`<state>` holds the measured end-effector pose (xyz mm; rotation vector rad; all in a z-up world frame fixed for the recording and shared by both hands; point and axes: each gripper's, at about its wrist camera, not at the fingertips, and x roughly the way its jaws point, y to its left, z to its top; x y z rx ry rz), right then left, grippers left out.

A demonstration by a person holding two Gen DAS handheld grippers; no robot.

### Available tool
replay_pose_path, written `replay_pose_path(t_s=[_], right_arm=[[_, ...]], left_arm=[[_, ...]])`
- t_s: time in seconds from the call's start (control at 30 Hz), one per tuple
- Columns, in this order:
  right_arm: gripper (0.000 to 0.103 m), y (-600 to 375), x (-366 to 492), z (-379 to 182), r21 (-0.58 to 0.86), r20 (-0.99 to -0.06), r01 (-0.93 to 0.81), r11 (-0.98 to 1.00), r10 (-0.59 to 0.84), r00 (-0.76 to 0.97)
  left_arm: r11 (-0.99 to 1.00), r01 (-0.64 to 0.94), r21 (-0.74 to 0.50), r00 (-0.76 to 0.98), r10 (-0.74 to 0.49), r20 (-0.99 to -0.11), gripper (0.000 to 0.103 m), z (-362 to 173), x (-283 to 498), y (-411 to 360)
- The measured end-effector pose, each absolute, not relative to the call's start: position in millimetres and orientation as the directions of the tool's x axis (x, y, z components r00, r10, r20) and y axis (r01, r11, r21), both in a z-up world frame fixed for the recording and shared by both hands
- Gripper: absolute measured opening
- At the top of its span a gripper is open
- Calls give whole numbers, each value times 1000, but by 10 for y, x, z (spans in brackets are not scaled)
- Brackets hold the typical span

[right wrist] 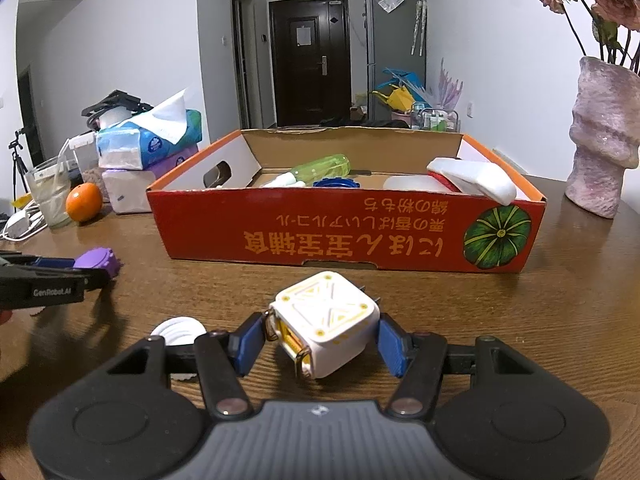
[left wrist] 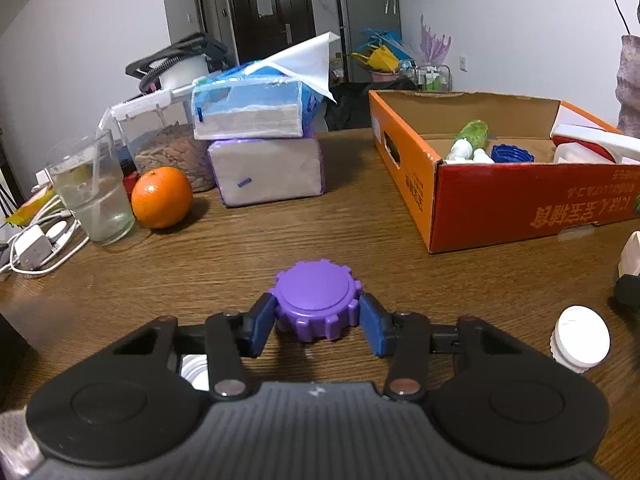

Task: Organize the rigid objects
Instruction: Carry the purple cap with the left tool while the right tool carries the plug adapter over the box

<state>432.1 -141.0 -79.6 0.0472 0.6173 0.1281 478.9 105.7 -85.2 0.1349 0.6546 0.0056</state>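
The left gripper (left wrist: 318,322) is showing a black body – a ribbed dark-grey plate in the middle bearing a small pale emblem, a round black disc set on either side, and black link arms pinned with dull metal rivets that are carrying blue pads (left wrist: 262,326). The right gripper (right wrist: 322,342) is showing the same build – ribbed grey plate, twin discs, riveted black links with triangular cut-outs and blue pads (right wrist: 390,346). Seen side-on in the right wrist view, the left one is wearing white "GenRobot.AI" lettering on its black flank.
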Motion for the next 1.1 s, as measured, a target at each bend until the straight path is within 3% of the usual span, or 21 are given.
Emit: replay_pose_path(t_s=[0.27, 1.1], right_arm=[[59, -1432, 4318, -780, 94, -566, -106, 990, 141, 813], [59, -1558, 4269, -667, 137, -507, -117, 984, 171, 845]], left_arm=[[989, -3, 146, 833, 83, -548, 48, -758, 4646, 1020], [990, 28, 137, 877, 41, -480, 48, -548, 4296, 522]])
